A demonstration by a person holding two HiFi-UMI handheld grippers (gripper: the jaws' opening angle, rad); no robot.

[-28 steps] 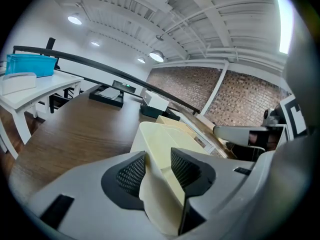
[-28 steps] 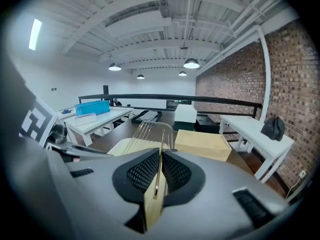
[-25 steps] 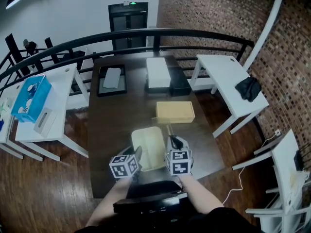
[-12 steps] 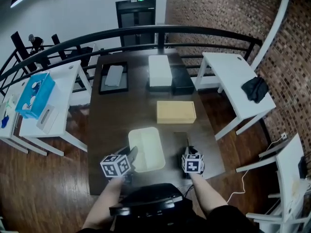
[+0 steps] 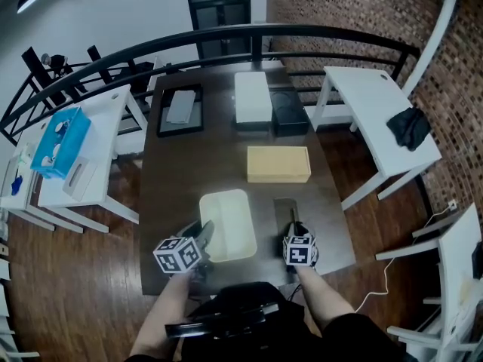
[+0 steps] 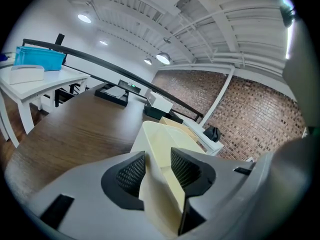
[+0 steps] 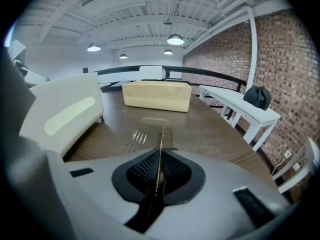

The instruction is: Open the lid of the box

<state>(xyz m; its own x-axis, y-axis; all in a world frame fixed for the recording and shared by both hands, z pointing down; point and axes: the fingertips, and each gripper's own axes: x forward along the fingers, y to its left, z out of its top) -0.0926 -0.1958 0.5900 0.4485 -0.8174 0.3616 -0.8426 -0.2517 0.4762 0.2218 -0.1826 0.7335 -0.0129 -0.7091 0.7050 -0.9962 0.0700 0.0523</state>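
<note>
— Dark tabletop (image 5: pixel 181 172), brick wall to the right. Where's the box?
— The cream box (image 5: pixel 226 225) sits at the near edge, its top uncovered. The left gripper (image 5: pixel 202 236) is clenched on its near wall, one jaw inside and one outside.
— And the lid?
— The clear lid (image 5: pixel 284 210) is just right of the box. The right gripper (image 5: pixel 294 231) is clamped on its thin near edge. A tan box (image 5: pixel 278 164) lies farther back.

Cream box (image 5: pixel 225 225) open; clear lid (image 5: pixel 285 211) beside it.
</note>
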